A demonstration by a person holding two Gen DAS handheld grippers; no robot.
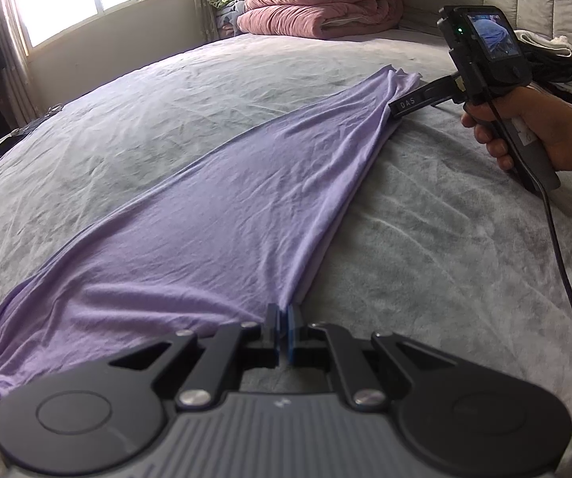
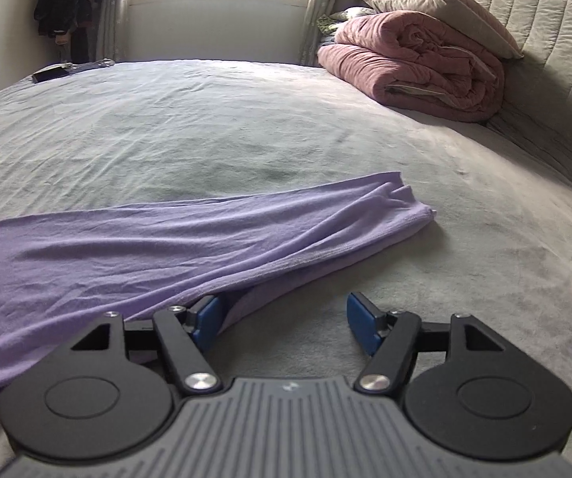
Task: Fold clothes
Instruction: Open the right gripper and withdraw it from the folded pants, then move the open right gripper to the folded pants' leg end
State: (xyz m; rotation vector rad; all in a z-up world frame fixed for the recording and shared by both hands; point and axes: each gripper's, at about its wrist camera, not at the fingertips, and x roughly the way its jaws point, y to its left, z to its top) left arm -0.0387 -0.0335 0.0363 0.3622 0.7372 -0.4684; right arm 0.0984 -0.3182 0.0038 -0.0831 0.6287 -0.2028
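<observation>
The left gripper has its blue pads pinched together on the near edge of one lilac garment, which lies doubled over on the grey bed cover. Its long axis runs from that pinch straight away toward the right gripper. That one stands wide apart, its left finger tucked under the same folded edge and its other finger on bare cover, gripping nothing. Each gripper is at one end. Farther off sits one folded pink quilt.
</observation>
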